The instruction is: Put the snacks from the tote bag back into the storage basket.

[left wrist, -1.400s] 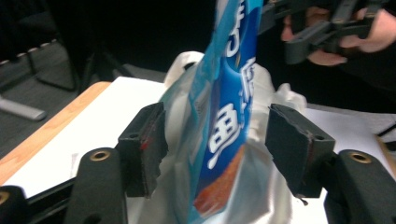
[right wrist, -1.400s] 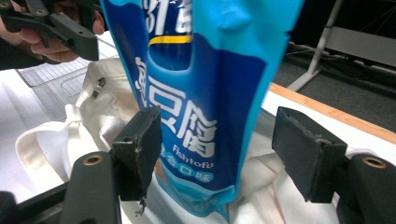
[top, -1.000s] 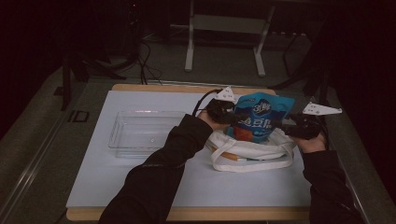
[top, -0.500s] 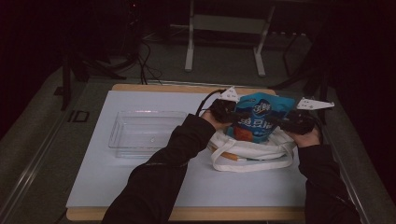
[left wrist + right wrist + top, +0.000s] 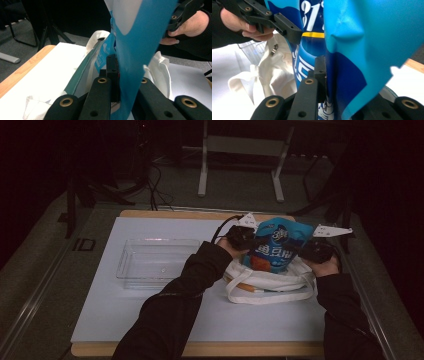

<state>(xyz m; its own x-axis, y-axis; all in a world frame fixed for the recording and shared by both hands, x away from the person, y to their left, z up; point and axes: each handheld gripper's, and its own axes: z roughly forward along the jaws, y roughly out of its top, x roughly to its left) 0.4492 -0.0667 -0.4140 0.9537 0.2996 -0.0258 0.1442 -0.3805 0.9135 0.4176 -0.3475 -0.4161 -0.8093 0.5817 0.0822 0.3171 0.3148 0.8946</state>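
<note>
A blue snack bag (image 5: 276, 249) stands upright over a white tote bag (image 5: 270, 285) at the right of the table. My left gripper (image 5: 251, 241) is shut on its left edge and my right gripper (image 5: 301, 250) on its right edge. Both pairs of jaws have just been closing with the bag between them. In the left gripper view the jaws (image 5: 125, 77) pinch the blue film (image 5: 140, 45), with the tote bag (image 5: 96, 42) behind. The right gripper view has its jaws (image 5: 329, 75) clamped on the bag (image 5: 367, 50), and my left gripper (image 5: 295, 32) grips the far edge.
An empty clear plastic tray (image 5: 155, 262) sits on the white mat (image 5: 150, 315) left of the tote bag. The mat lies on a wooden table whose far edge (image 5: 165, 213) borders a dark floor with stands and cables.
The right gripper has edged a little leftward, in against the bag's side. The bag itself stays upright in the same spot over the tote bag.
</note>
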